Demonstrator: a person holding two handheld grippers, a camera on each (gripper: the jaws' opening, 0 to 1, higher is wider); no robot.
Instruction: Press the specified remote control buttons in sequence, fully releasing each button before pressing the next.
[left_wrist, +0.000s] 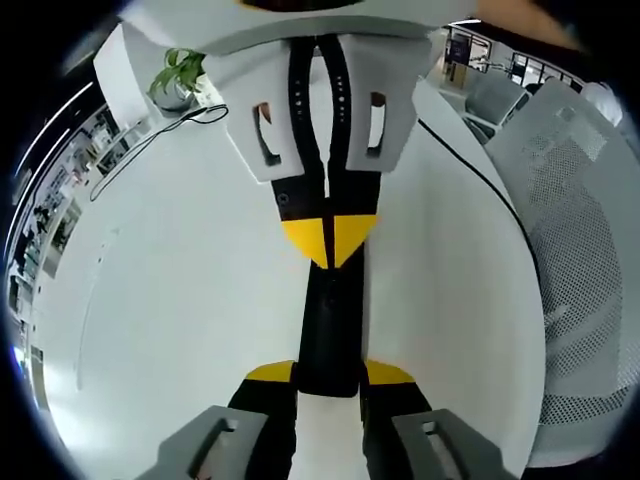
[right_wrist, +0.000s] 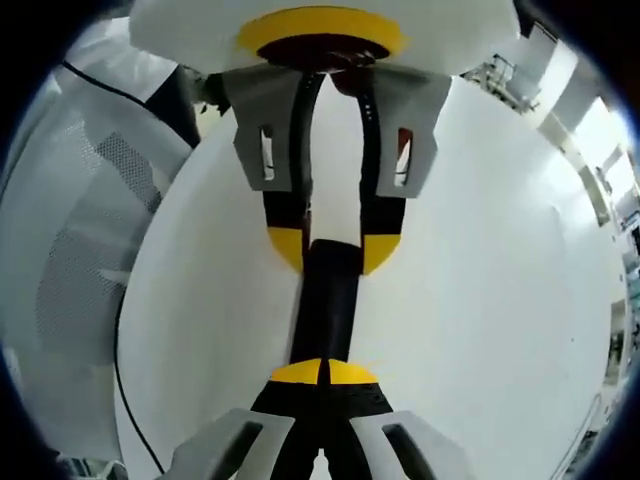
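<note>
Left gripper view: left gripper (left_wrist: 328, 375) clamps slim black remote (left_wrist: 328, 330); right gripper (left_wrist: 328, 243), tips clenched, should press squarely, then lift fully.

White table (left_wrist: 180, 300) carries a black remote control (left_wrist: 328, 330) at centre, a potted plant (left_wrist: 178, 78) and a black cable (left_wrist: 150, 140).

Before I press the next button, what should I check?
1. Left gripper clamps the remote by its sides: ok.
2. Right gripper has its jaws shut into one pressing tip: ok.
3. Right gripper released from the remote: not ok, its tips appear to rest on the remote's top face.
4. Which button lies under those tips: cannot tell, no buttons can be made out.
5. Remote in frame in both gripper views: ok.
</note>
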